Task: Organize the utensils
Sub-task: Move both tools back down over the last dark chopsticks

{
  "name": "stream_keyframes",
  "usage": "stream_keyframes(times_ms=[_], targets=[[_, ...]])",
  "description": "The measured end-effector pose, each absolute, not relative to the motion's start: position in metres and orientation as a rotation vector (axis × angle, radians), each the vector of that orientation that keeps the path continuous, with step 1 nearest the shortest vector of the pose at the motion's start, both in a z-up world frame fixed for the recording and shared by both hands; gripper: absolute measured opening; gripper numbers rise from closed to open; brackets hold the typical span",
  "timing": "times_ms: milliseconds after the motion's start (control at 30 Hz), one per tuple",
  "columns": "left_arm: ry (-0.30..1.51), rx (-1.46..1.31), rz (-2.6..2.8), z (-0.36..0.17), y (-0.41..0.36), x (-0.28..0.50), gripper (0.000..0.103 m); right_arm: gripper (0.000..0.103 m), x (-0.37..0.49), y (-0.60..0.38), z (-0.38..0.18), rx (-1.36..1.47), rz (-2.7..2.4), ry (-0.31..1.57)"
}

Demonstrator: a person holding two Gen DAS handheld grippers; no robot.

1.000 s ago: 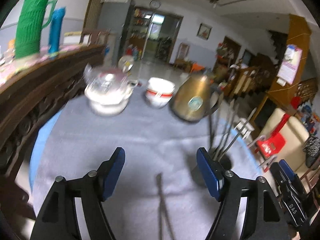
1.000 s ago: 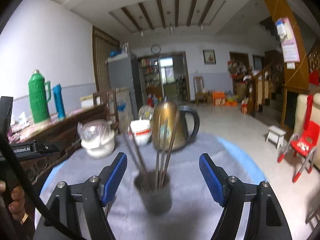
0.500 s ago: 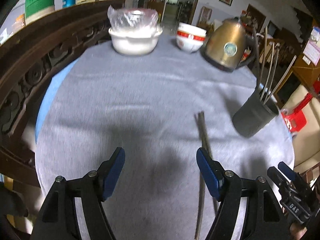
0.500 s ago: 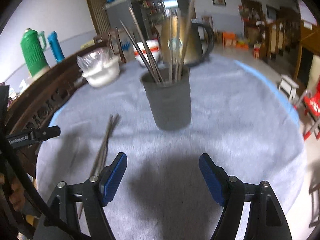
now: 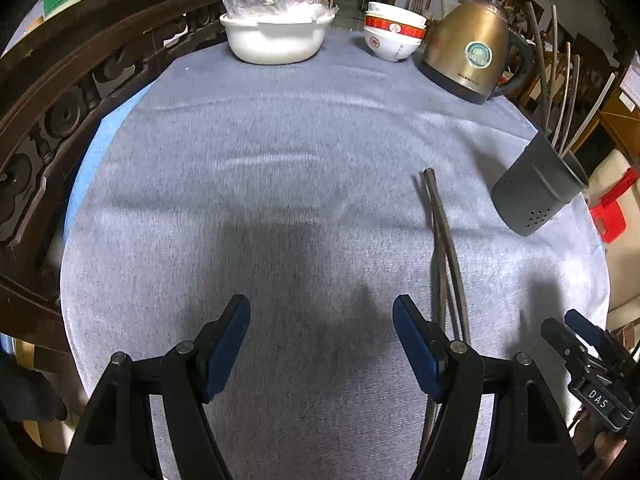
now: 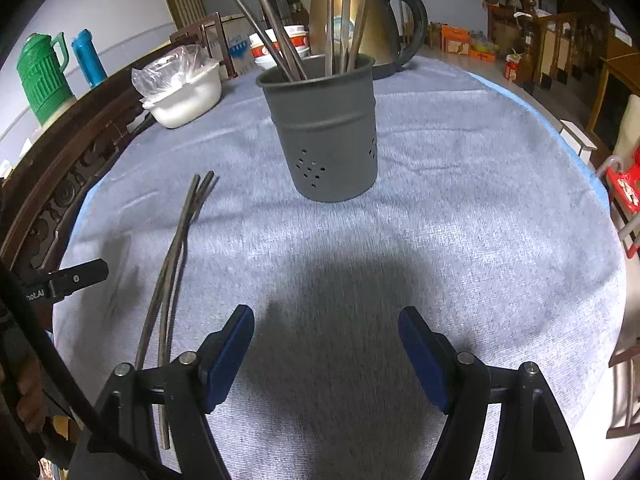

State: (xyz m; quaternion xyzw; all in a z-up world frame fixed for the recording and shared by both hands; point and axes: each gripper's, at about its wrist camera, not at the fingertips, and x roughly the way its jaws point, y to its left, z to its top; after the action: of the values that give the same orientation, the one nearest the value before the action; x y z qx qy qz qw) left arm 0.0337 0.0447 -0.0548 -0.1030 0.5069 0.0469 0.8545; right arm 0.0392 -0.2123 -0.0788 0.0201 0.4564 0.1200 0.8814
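Note:
A pair of dark chopsticks point(image 5: 444, 248) lies on the grey tablecloth, just right of my left gripper point(image 5: 322, 312), whose jaws stand open over bare cloth. The same chopsticks point(image 6: 176, 256) lie left of my right gripper point(image 6: 326, 320), also open and empty. A dark grey perforated utensil cup point(image 6: 324, 128) with several chopsticks upright in it stands straight ahead of the right gripper. The cup point(image 5: 540, 188) is at the right in the left wrist view. Each gripper's tip shows at the edge of the other's view.
At the back of the round table point(image 5: 280, 140) stand a white covered bowl point(image 5: 276, 36), stacked red-and-white bowls point(image 5: 394, 36) and a brass kettle point(image 5: 468, 52). A dark carved wooden rail point(image 5: 80, 80) runs along the left. A red chair point(image 6: 624, 184) is beyond the right edge.
Both grippers have come down and tipped toward the table. The view went from the room and far objects to the cloth, chopsticks and cup close below. Both jaws stayed open.

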Motion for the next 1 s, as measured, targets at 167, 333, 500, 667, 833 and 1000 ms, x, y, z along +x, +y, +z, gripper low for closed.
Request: stream_keyframes(times_ms=[167, 333, 500, 667, 833, 1000], targets=[[1.086, -0.210, 0.100, -0.058, 0.046, 0.036, 0.074, 0.078, 0.042, -0.211, -0.083, 0.037, 0.242, 0.972], [1.104, -0.206, 0.104, -0.063, 0.047, 0.038, 0.074, 0.078, 0.044, -0.211, -0.087, 0.036, 0.236, 0.988], [1.126, -0.196, 0.107, -0.069, 0.046, 0.038, 0.074, 0.078, 0.044, -0.210, -0.090, 0.030, 0.229, 0.998], [1.150, -0.189, 0.113, -0.075, 0.045, 0.038, 0.074, 0.078, 0.045, -0.209, -0.091, 0.020, 0.226, 1.005], [1.148, -0.174, 0.111, -0.076, 0.044, 0.035, 0.074, 0.078, 0.045, -0.207, -0.090, 0.017, 0.224, 1.013], [1.145, -0.192, 0.118, -0.073, 0.050, 0.031, 0.074, 0.078, 0.043, -0.197, -0.082, 0.013, 0.263, 1.002]])
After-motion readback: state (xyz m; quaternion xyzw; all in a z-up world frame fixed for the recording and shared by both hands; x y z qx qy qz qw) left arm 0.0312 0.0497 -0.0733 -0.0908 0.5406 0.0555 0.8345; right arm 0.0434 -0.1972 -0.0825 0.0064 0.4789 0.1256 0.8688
